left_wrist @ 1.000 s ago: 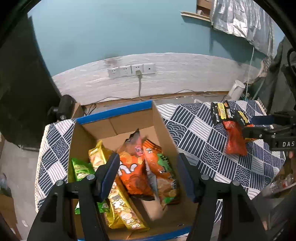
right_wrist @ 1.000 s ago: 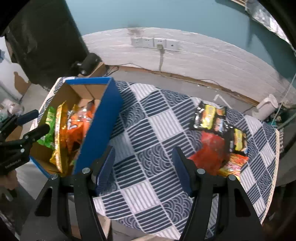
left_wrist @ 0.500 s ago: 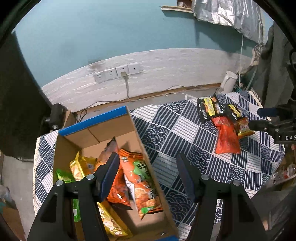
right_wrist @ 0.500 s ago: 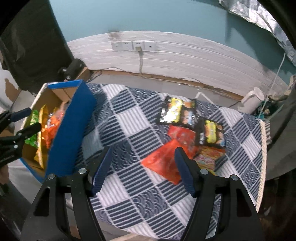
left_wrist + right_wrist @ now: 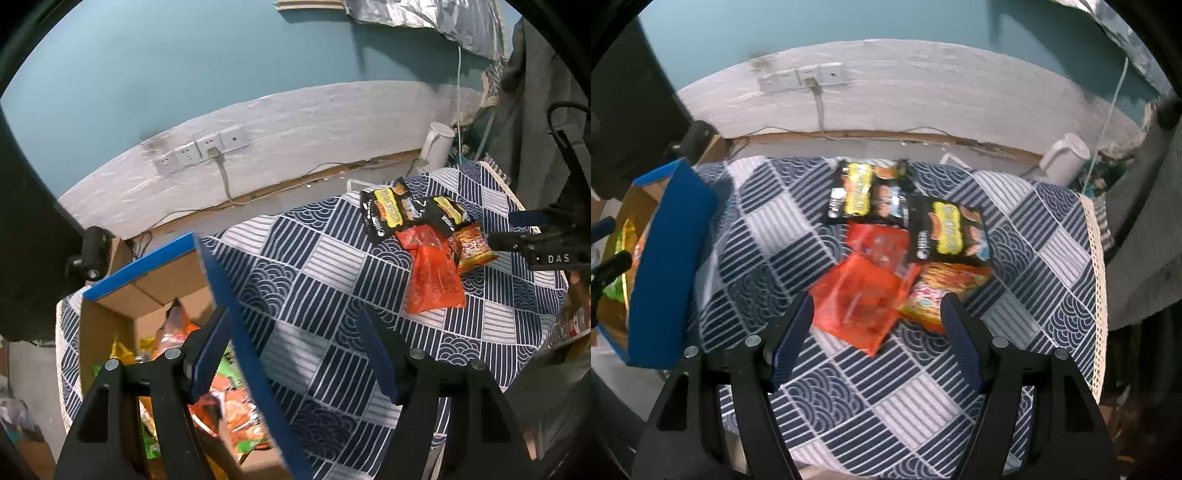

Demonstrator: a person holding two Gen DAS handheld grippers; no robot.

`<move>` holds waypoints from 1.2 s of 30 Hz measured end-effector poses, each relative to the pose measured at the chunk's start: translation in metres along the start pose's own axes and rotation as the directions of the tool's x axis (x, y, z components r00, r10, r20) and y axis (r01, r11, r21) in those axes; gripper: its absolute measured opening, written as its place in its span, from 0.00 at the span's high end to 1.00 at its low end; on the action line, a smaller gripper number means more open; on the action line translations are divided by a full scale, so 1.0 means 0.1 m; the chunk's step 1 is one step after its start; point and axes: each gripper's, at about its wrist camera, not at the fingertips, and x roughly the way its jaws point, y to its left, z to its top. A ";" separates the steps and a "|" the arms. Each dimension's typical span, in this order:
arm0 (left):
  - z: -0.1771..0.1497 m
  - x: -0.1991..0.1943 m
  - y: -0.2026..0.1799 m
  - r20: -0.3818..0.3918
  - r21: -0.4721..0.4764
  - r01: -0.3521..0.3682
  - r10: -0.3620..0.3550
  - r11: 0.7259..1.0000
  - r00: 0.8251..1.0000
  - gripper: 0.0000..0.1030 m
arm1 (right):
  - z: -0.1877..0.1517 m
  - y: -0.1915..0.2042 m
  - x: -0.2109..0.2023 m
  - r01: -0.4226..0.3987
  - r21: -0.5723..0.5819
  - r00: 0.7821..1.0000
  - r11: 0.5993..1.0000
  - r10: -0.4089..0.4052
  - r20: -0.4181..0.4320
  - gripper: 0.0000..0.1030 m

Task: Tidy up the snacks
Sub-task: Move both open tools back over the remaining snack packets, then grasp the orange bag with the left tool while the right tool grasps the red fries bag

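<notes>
A cardboard box with blue rims (image 5: 221, 291) (image 5: 670, 236) stands at the table's left and holds several snack bags (image 5: 236, 410). Loose on the patterned cloth lie a red bag (image 5: 864, 295) (image 5: 432, 273), two black-and-yellow bags (image 5: 864, 195) (image 5: 951, 230) and an orange-yellow packet (image 5: 942, 291) (image 5: 472, 247). My left gripper (image 5: 293, 354) is open and empty above the box's right wall. My right gripper (image 5: 877, 332) is open and empty, hovering over the red bag; it also shows in the left wrist view (image 5: 517, 230).
The table wears a navy and white patterned cloth (image 5: 871, 406). A white kettle (image 5: 1067, 155) stands behind the table's far right corner. Wall sockets with a cable (image 5: 207, 151) sit on the white wall. A black camera (image 5: 92, 251) is behind the box.
Both grippers have swung to the right. The left view has moved off the box interior toward the table; the right gripper has come over the loose snack pile. Both stay open.
</notes>
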 end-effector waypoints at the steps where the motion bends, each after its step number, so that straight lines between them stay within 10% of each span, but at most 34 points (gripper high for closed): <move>1: 0.02 0.04 -0.02 -0.005 0.002 0.006 -0.006 1.000 1.000 0.31 | 0.00 -0.04 0.03 0.005 0.010 1.000 1.000 -0.005 -0.007 0.31; 27: 0.40 0.97 -0.73 -0.097 0.092 0.116 -0.107 0.989 0.990 0.30 | -0.04 -0.70 1.13 0.008 0.168 0.981 0.986 0.024 -0.190 0.31; 29: 0.41 1.02 -0.81 -0.107 0.095 0.131 -0.120 0.987 0.987 0.30 | -0.08 -0.73 1.15 -0.009 0.168 0.981 0.986 0.042 -0.192 0.48; 36: 0.45 1.20 -1.00 -0.180 0.012 0.239 -0.233 0.971 0.956 0.24 | -0.26 -0.89 1.02 -0.012 0.168 0.981 0.986 0.044 -0.189 0.61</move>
